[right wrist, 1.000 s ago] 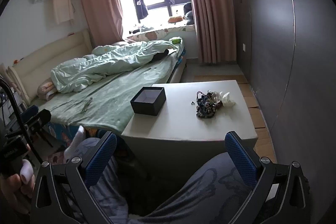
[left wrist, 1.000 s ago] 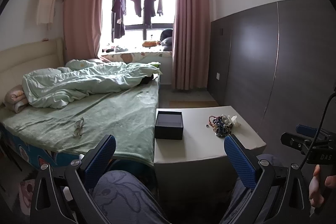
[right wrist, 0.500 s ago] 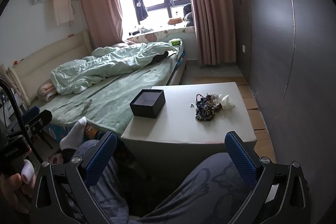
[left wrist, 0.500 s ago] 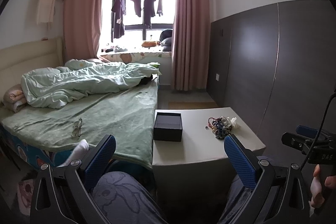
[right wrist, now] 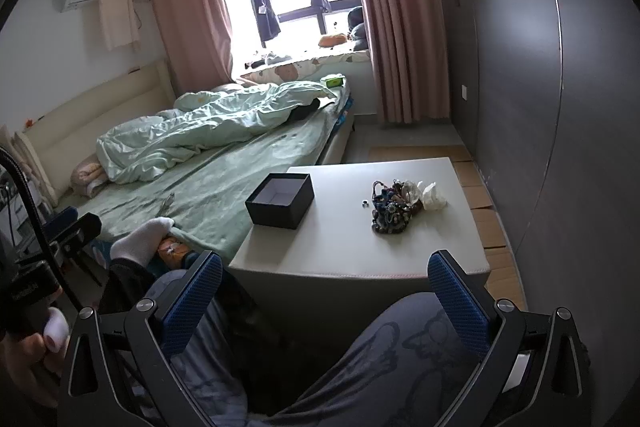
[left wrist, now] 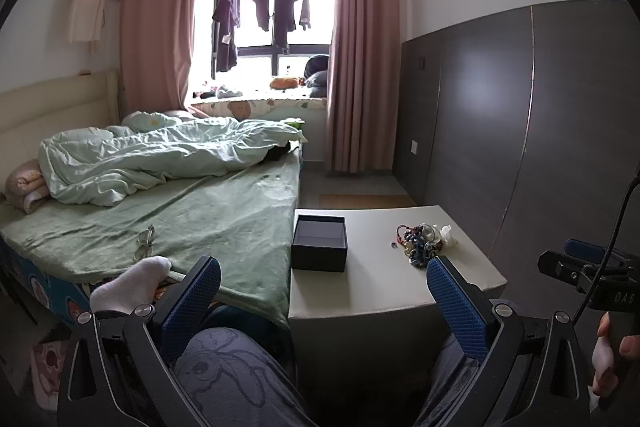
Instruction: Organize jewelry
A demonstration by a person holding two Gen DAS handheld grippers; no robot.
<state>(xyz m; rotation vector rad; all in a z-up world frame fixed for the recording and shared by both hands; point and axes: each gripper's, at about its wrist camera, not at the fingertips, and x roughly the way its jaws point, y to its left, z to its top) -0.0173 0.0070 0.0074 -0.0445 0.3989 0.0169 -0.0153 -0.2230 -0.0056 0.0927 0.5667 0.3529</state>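
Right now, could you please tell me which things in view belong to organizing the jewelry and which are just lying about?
Belongs to the job:
- jewelry pile on the table
- small ring beside the pile
- open black box, empty
- left claw and right claw, both open

Just lying about:
- crumpled tissue
- glasses on the bed
- duvet

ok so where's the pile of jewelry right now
The pile of jewelry lies on the right part of the low white table, in both wrist views, beside a crumpled tissue and well right of the open black box.
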